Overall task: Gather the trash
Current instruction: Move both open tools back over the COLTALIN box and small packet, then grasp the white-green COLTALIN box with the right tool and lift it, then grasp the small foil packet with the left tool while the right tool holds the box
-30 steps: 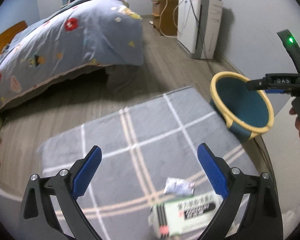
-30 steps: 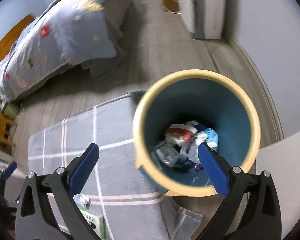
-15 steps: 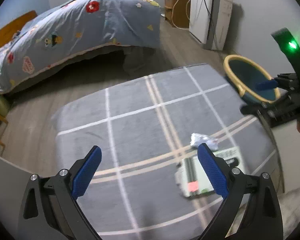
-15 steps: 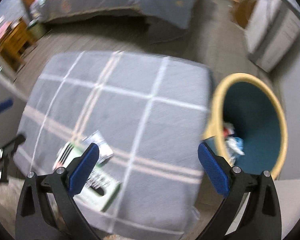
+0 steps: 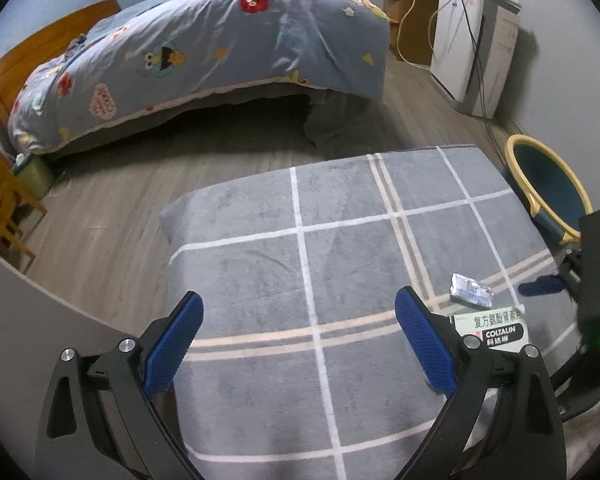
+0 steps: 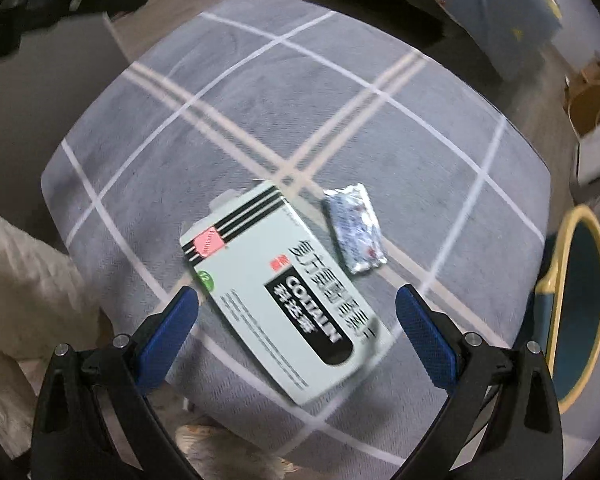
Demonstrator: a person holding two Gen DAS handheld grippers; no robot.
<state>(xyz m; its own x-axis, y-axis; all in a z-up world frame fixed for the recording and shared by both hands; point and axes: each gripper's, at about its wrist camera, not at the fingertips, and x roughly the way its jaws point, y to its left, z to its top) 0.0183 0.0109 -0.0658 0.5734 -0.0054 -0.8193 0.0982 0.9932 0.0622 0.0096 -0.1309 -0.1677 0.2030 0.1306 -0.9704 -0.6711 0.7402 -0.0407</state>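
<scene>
On the grey checked rug (image 6: 400, 152), both claws stand wide apart and empty: the right gripper (image 6: 296, 326) hovers over the medicine box (image 6: 278, 286), the left gripper (image 5: 298, 340) over bare rug. Foil packet (image 6: 356, 232) lies just beside the box; bin (image 6: 580, 300) stands at the rug's edge.

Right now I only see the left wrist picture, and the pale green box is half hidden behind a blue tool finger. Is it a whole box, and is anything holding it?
Observer: The right wrist view shows the whole box. It lies flat on the rug, with black stripes and a pink label at its far end.
Visitor: Is the other tool gripping it?
Observer: No. The right tool is open over the box, one finger on each side, and neither seems to touch it.
Visitor: And the silver packet?
Observer: The foil packet lies lengthwise beside the box, with blue and red print on it.
</scene>
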